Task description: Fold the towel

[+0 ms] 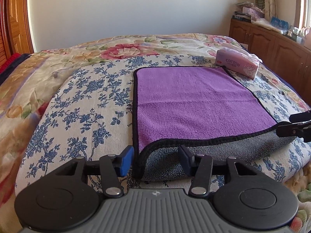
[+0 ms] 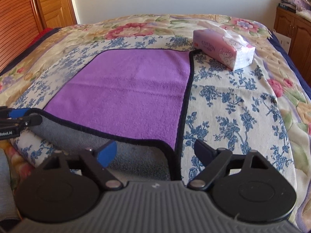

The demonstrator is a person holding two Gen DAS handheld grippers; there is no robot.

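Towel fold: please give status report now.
Left tool open, right tool open, each at a near corner. Towel flat, near edge curled. Tissue pack beside far corner.

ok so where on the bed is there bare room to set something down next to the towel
Free: the blue-flowered sheet left of the towel, up to the floral blanket, and the sheet right of the towel, below the tissue pack. Crowded: the near corners, where the left gripper and right gripper straddle the towel's edge, fingers open.

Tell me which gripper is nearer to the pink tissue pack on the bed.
Right. The right gripper sits open at the towel's near right corner, on the same side as the tissue pack. The left gripper is open at the near left corner, farther across the towel from it.
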